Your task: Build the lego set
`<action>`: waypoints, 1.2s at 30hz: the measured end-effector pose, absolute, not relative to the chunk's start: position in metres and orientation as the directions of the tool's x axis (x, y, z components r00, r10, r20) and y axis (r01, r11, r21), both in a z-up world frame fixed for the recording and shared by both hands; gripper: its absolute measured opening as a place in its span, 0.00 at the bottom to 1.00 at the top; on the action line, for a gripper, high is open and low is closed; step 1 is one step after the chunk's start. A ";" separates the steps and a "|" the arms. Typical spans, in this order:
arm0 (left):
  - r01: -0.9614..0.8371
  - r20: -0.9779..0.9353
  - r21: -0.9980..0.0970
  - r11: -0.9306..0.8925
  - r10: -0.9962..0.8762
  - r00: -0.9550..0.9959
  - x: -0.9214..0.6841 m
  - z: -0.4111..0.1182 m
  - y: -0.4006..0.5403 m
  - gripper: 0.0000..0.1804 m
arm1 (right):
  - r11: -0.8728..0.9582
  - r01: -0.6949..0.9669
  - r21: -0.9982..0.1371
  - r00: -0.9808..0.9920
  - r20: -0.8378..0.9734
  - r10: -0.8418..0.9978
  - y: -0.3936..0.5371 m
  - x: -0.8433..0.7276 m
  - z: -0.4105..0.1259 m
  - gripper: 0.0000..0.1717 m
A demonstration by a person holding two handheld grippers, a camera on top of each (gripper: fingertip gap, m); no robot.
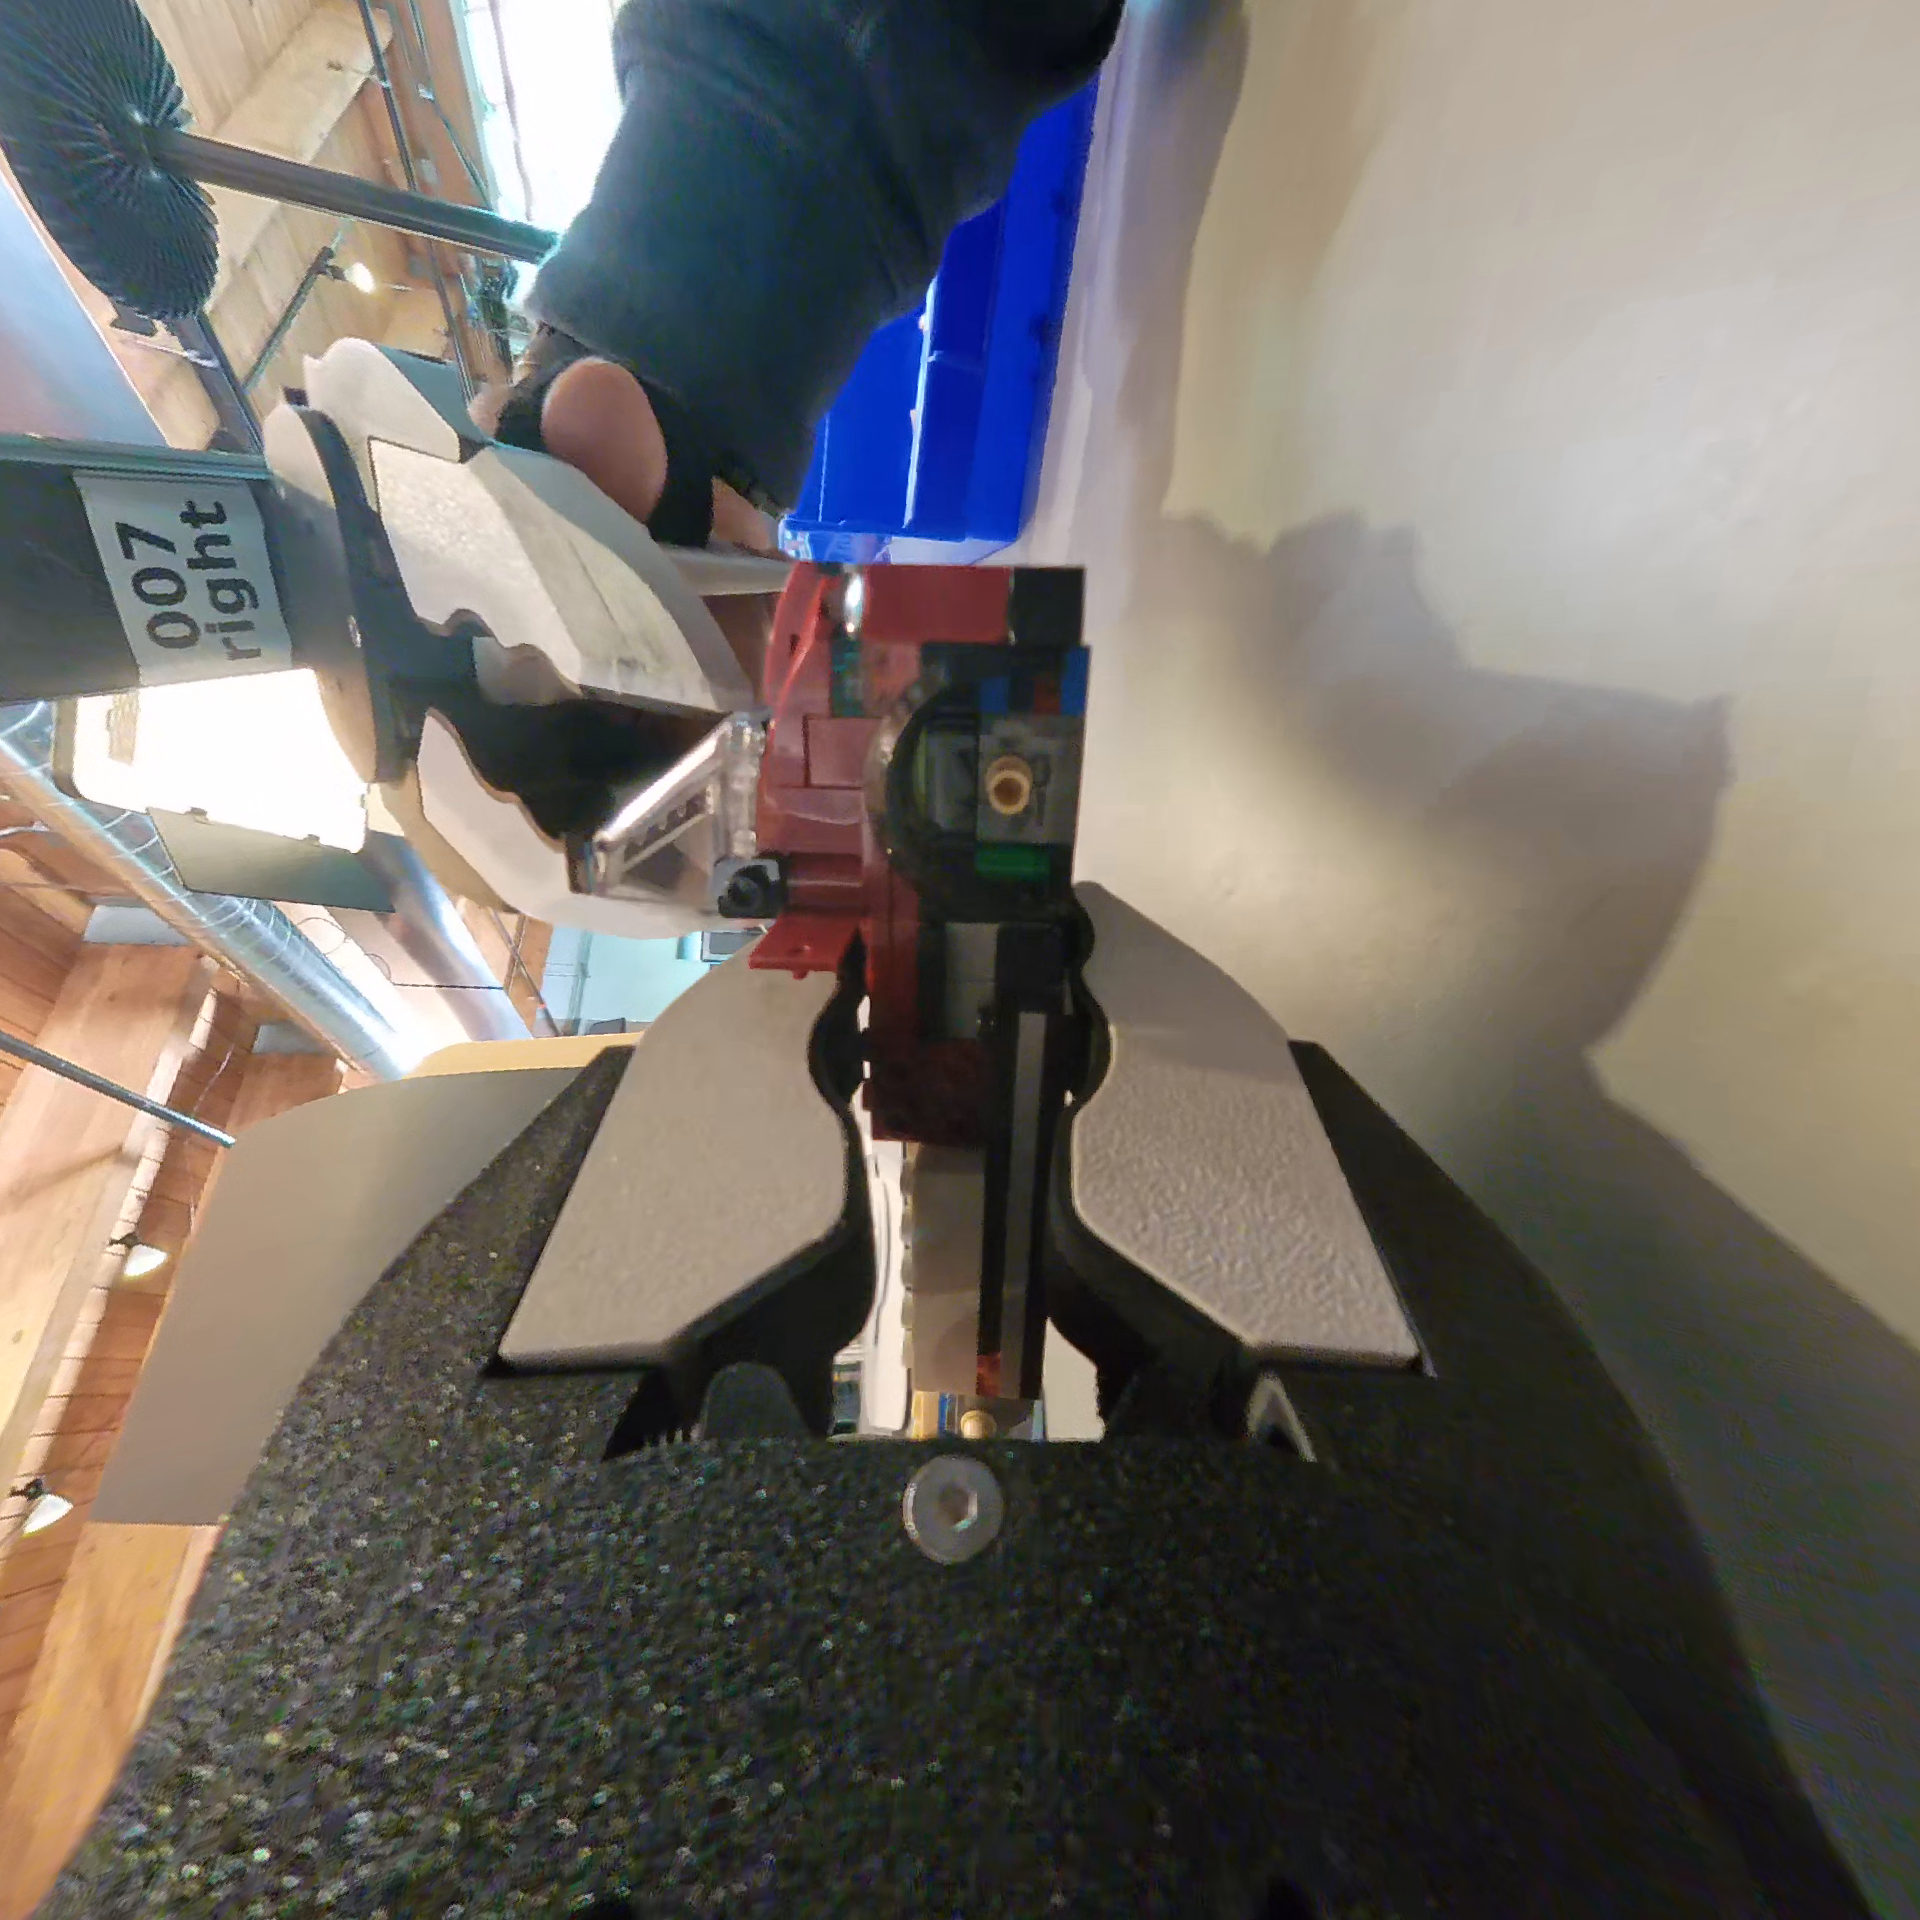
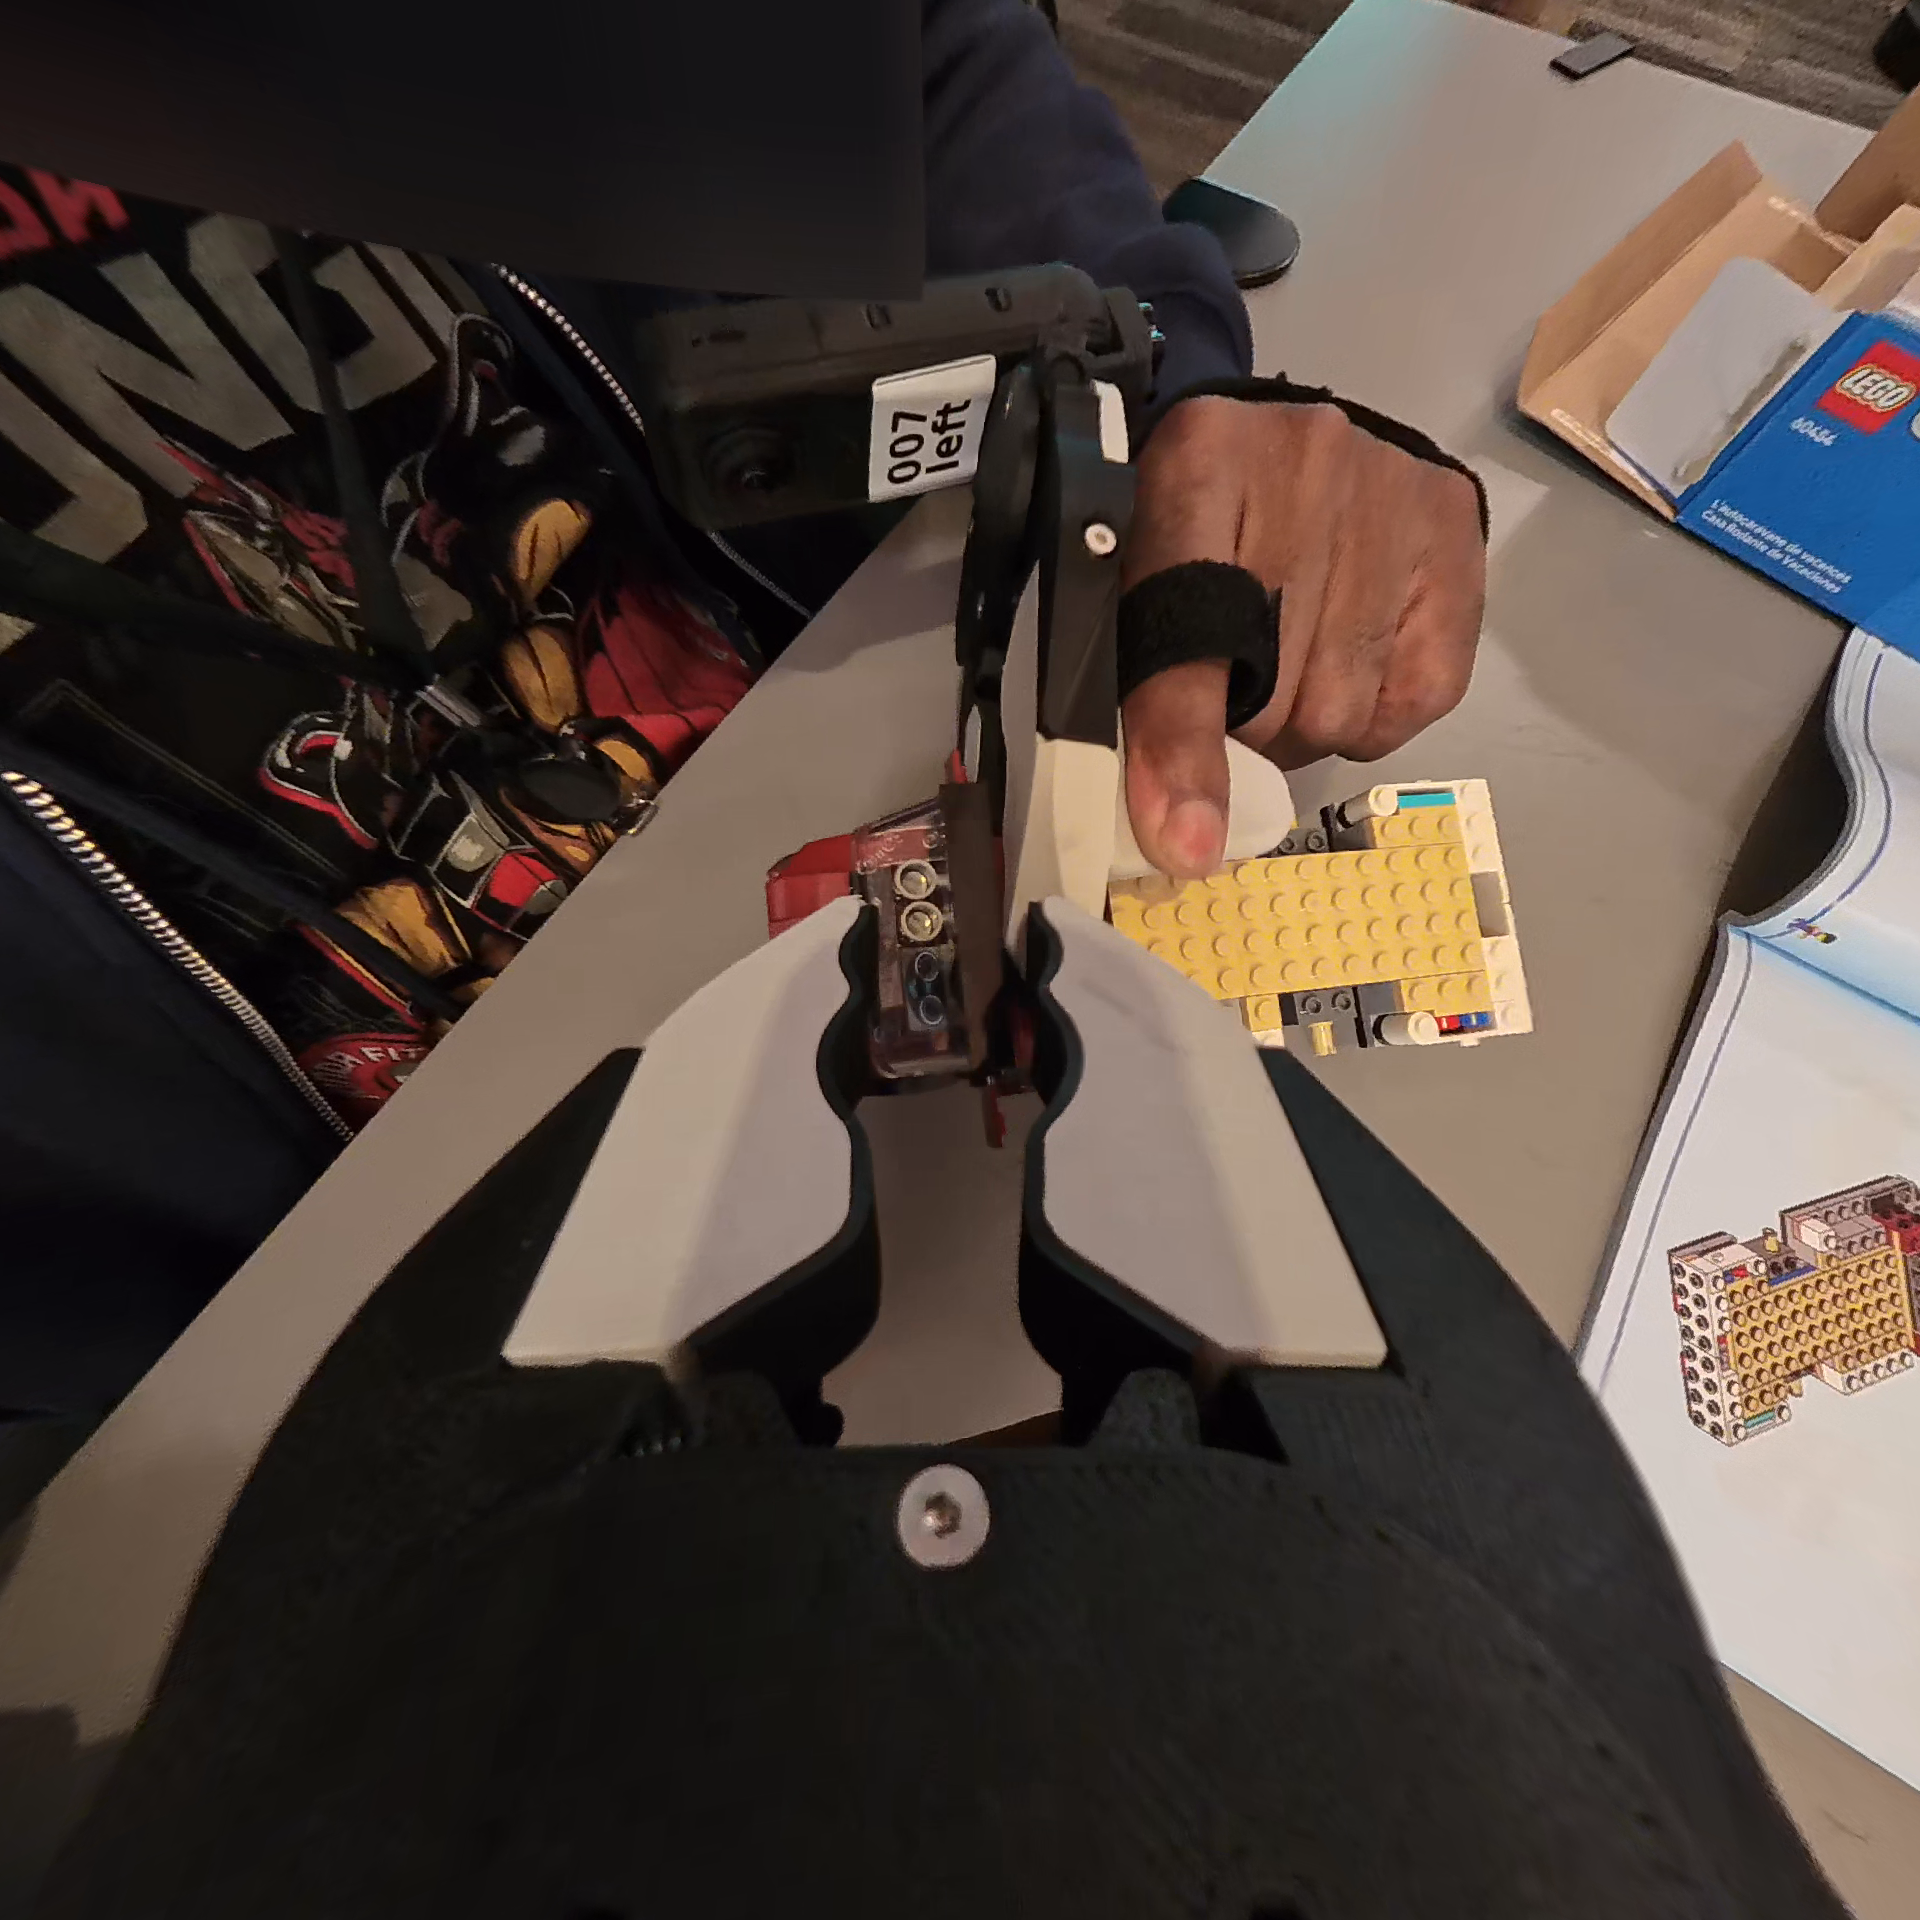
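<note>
left gripper [image 1: 961, 977] clamps the dark red and black toy-brick vehicle build [image 1: 925, 748] at frame centre, both pads pressed on its body, lifted beside the pale tabletop [image 1: 1507, 520]. right gripper [image 2: 940, 997] grips the clear slanted windscreen piece [image 2: 909, 987] on that same build, pads look pressed against it, though blur makes contact hard to confirm. a hand [image 2: 1340, 582] with a black strap sits upper right. yellow studded brick plate assembly [image 2: 1340, 914] lies right of centre, blue box [image 2: 1787, 457] and instruction booklet [image 2: 1766, 1299] far right.
</note>
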State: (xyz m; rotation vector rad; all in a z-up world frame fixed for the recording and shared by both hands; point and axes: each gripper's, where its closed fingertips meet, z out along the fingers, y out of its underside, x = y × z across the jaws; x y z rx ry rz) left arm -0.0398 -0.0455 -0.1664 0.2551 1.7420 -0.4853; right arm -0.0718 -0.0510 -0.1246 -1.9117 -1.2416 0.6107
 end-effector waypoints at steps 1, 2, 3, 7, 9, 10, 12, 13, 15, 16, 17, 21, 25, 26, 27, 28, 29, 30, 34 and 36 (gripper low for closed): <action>0.423 -0.971 -0.174 0.889 -0.082 -0.226 -0.040 -0.167 -0.046 0.19 | -0.234 0.553 -0.800 0.415 0.020 0.910 -0.051 -0.072 -0.125 0.16; 0.423 -0.971 -0.171 0.890 -0.080 -0.226 -0.040 -0.167 -0.046 0.19 | -0.231 0.555 -0.799 0.417 0.027 0.908 -0.050 -0.072 -0.125 0.17; 0.422 -0.970 -0.173 0.890 -0.080 -0.230 -0.039 -0.168 -0.046 0.19 | -0.225 0.551 -0.804 0.420 0.034 0.907 -0.049 -0.073 -0.123 0.17; 0.425 -0.970 -0.175 0.888 -0.082 -0.228 -0.040 -0.167 -0.046 0.19 | -0.216 0.551 -0.806 0.423 0.047 0.905 -0.048 -0.072 -0.120 0.14; 0.423 -0.971 -0.179 0.888 -0.091 -0.220 -0.040 -0.165 -0.044 0.19 | -0.215 0.543 -0.812 0.434 0.052 0.899 -0.048 -0.068 -0.118 0.14; 0.424 -0.971 -0.188 0.886 -0.103 -0.216 -0.040 -0.163 -0.044 0.19 | -0.213 0.533 -0.819 0.439 0.052 0.897 -0.048 -0.066 -0.115 0.14; 0.424 -0.969 -0.211 0.881 -0.131 -0.209 -0.041 -0.158 -0.042 0.19 | -0.201 0.508 -0.838 0.451 0.060 0.891 -0.047 -0.061 -0.108 0.14; 0.423 -0.968 -0.221 0.879 -0.145 -0.206 -0.040 -0.156 -0.041 0.19 | -0.190 0.489 -0.851 0.459 0.066 0.886 -0.047 -0.059 -0.103 0.14; 0.422 -0.963 -0.248 0.872 -0.176 -0.203 -0.040 -0.152 -0.038 0.19 | -0.171 0.437 -0.883 0.482 0.069 0.874 -0.045 -0.054 -0.091 0.13; 0.422 -0.961 -0.261 0.868 -0.192 -0.200 -0.040 -0.149 -0.037 0.19 | -0.163 0.414 -0.895 0.499 0.074 0.863 -0.043 -0.050 -0.086 0.13; 0.421 -0.957 -0.278 0.864 -0.211 -0.199 -0.040 -0.147 -0.035 0.19 | -0.148 0.402 -0.904 0.516 0.090 0.852 -0.041 -0.047 -0.082 0.14; 0.417 -0.943 -0.327 0.848 -0.266 -0.198 -0.039 -0.140 -0.030 0.19 | -0.022 0.444 -0.896 0.548 0.252 0.798 -0.039 -0.041 -0.071 0.18; 0.415 -0.937 -0.346 0.841 -0.290 -0.193 -0.038 -0.136 -0.027 0.19 | 0.056 0.572 -0.818 0.542 0.428 0.723 -0.039 -0.042 -0.074 0.33; 0.416 -0.936 -0.350 0.839 -0.296 -0.191 -0.038 -0.135 -0.027 0.19 | 0.077 0.602 -0.795 0.531 0.470 0.705 -0.039 -0.043 -0.076 0.34; 0.418 -0.934 -0.355 0.836 -0.302 -0.189 -0.039 -0.134 -0.026 0.19 | 0.098 0.629 -0.771 0.517 0.509 0.688 -0.040 -0.046 -0.077 0.36; 0.421 -0.933 -0.358 0.834 -0.306 -0.188 -0.039 -0.133 -0.026 0.19 | 0.123 0.646 -0.753 0.502 0.540 0.675 -0.042 -0.049 -0.078 0.37; 0.422 -0.932 -0.360 0.832 -0.309 -0.186 -0.039 -0.132 -0.026 0.19 | 0.143 0.653 -0.744 0.489 0.559 0.670 -0.044 -0.053 -0.078 0.38; 0.423 -0.932 -0.363 0.830 -0.313 -0.185 -0.039 -0.131 -0.025 0.19 | 0.150 0.659 -0.737 0.482 0.567 0.668 -0.045 -0.056 -0.079 0.39; 0.419 -0.931 -0.364 0.832 -0.316 -0.181 -0.039 -0.128 -0.024 0.19 | 0.146 0.739 -0.658 0.451 0.644 0.618 -0.041 -0.060 -0.084 0.47; 0.413 -0.935 -0.353 0.839 -0.307 -0.175 -0.038 -0.127 -0.024 0.19 | 0.142 0.794 -0.591 0.410 0.694 0.592 -0.039 -0.062 -0.090 0.49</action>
